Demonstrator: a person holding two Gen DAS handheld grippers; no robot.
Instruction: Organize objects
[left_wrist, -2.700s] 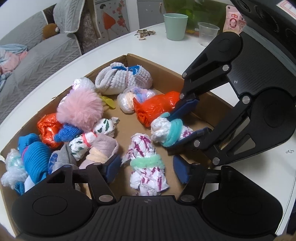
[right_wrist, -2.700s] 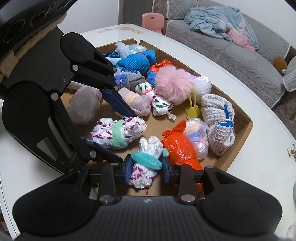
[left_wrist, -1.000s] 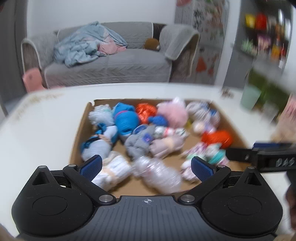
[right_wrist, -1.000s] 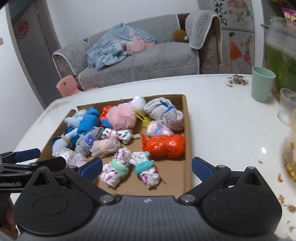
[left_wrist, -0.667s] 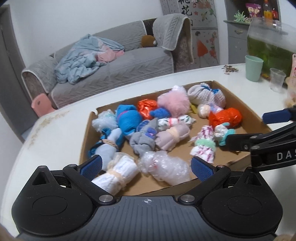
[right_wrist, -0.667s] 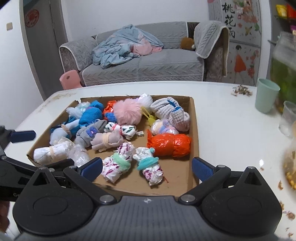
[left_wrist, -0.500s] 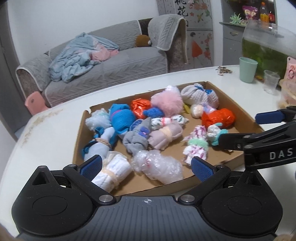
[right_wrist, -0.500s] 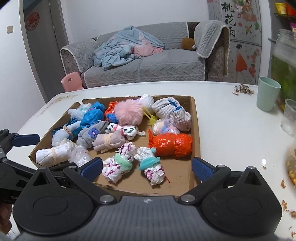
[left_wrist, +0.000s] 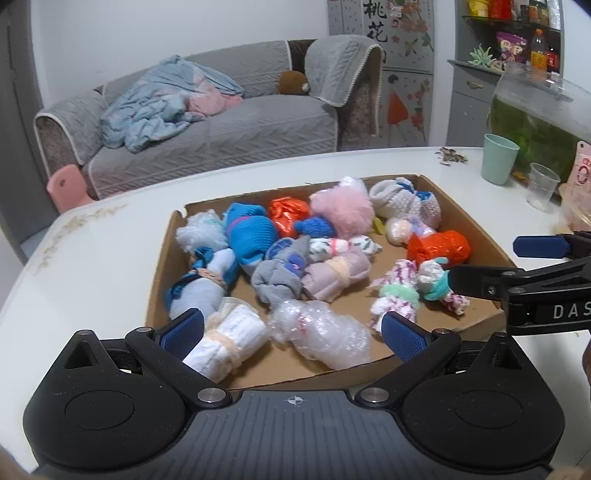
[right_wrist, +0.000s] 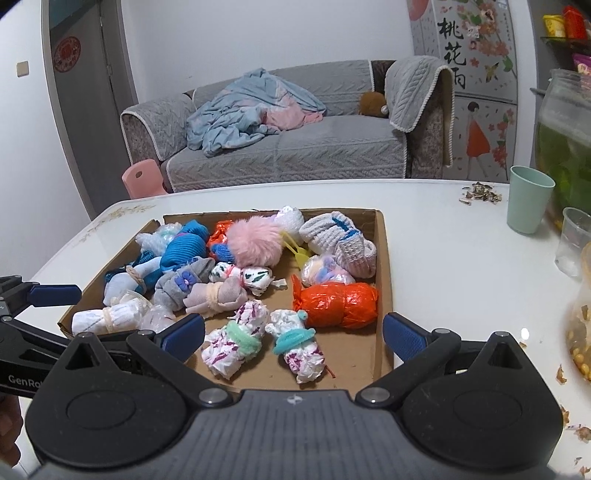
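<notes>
Both grippers are being held with their blue-padded fingers spread wide and empty, above the near edge of the shallow brown cardboard tray (right_wrist: 384, 258) in which the bundles are lying. Straight ahead of the right gripper (right_wrist: 293, 334), between its fingers, the white-and-magenta cloth roll banded in teal (right_wrist: 295, 341) is lying, its long axis running nearly along the fingers. The left gripper (left_wrist: 291, 328) is being pointed at the clear bubble-wrap bundle (left_wrist: 321, 334) instead, so the right hand is judged nearer to that roll.
</notes>
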